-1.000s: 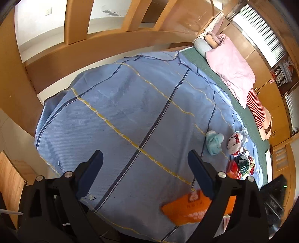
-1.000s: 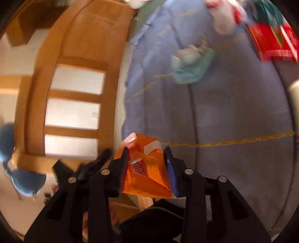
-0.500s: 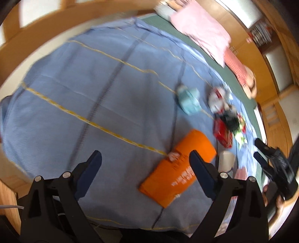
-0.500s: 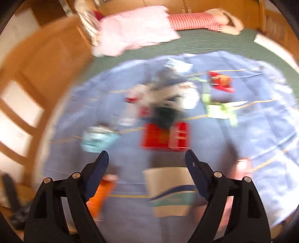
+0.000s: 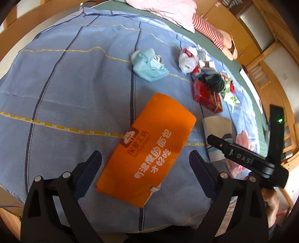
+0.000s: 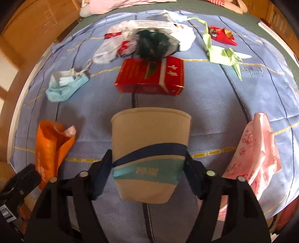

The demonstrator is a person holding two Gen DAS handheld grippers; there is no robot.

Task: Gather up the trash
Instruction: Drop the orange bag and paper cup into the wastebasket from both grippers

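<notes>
An orange paper bag [image 5: 151, 145] lies flat on the blue cloth [image 5: 74, 93]; my left gripper [image 5: 145, 168] is open just above its near end. In the right wrist view the bag [image 6: 50, 147] lies at the left with its mouth open. A beige paper cup [image 6: 149, 149] with a blue band lies on its side between the open jaws of my right gripper [image 6: 147, 168]; the pads are beside the cup, and contact is unclear. The right gripper body [image 5: 248, 160] shows in the left wrist view.
Trash lies further out: a red carton [image 6: 151, 78], blue face masks [image 6: 65, 86], a white plastic bag [image 6: 112, 48], a dark green wad [image 6: 153, 43], green folded paper [image 6: 222, 54], a red wrapper [image 6: 222, 35], a pink bag [image 6: 256, 153]. Pink bedding [image 5: 168, 11] lies beyond.
The right gripper let go of the orange bag, swung to the trash pile and came down around the paper cup. The left gripper moved over the orange bag, which now lies flat.
</notes>
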